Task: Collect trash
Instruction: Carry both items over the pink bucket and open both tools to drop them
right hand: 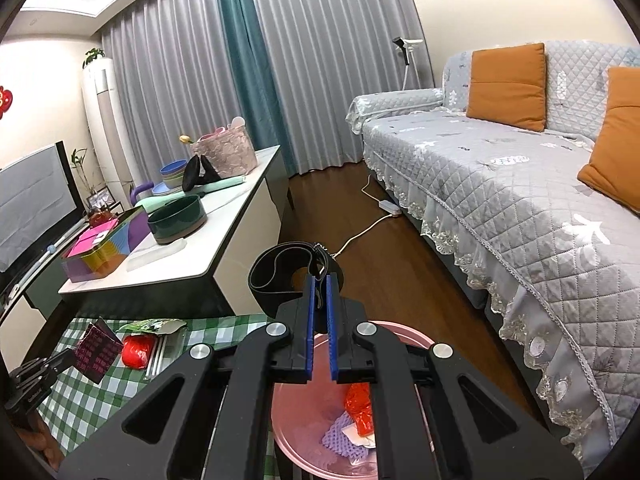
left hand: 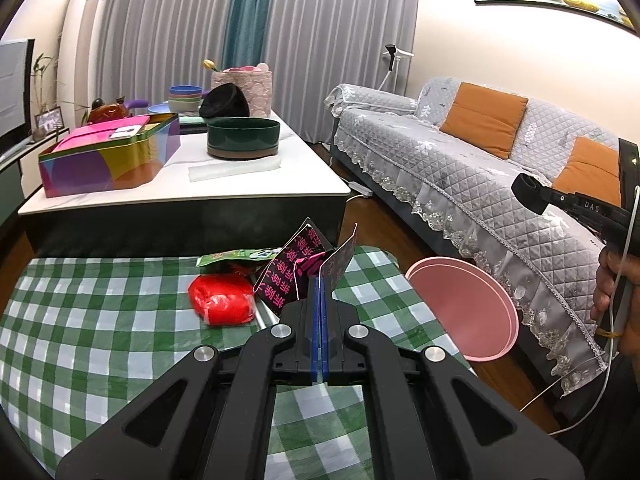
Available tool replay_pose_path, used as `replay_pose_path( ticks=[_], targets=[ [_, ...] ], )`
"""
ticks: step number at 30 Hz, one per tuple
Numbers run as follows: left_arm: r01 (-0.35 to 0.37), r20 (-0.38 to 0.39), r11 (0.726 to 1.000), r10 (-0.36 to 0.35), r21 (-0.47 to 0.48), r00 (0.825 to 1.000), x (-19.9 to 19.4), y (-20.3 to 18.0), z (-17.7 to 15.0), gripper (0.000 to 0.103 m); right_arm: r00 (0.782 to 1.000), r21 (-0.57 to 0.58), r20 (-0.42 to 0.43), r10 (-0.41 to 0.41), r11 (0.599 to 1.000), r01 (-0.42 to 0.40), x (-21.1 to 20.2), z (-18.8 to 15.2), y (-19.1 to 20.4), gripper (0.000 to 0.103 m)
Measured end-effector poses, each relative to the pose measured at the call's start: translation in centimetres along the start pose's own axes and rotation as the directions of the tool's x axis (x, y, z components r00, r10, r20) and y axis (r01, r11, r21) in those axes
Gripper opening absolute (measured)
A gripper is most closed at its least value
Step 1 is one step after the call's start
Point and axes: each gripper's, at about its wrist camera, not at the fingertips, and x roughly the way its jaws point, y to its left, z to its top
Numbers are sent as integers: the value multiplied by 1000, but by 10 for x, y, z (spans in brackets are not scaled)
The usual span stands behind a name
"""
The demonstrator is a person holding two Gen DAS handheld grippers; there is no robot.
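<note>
Left gripper (left hand: pixel 320 276) was clenched on a black-and-pink wrapper (left hand: pixel 298 270), held above the checked cloth (left hand: pixel 80 340), centre frame. Right gripper (right hand: pixel 320 292) was clamped on a black band (right hand: pixel 280 270), over the pink bin (right hand: pixel 304 420) at bottom centre. Best move, probably: lower the band inside the rim before letting go, then swing the wrapper right to the bin. Red bag (left hand: pixel 222 300) and green packet (left hand: pixel 232 258) remained on the cloth.

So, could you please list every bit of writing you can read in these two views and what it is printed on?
"DAS": on the right gripper body, the rest cut off.
Pink Chinese characters: repeated on the black wrapper in the left gripper; too distorted to read.
Green packet: print blurred.
White label on the colourful tin: too small.
</note>
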Motion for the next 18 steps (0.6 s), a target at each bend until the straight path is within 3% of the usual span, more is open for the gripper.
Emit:
replay_pose_path(
  ticks=[18],
  targets=[
    [68,-4,997,-68,43,998,30,-48,18,0,999,5,-8,-52,999,52,3,-3,-21,6]
  ],
)
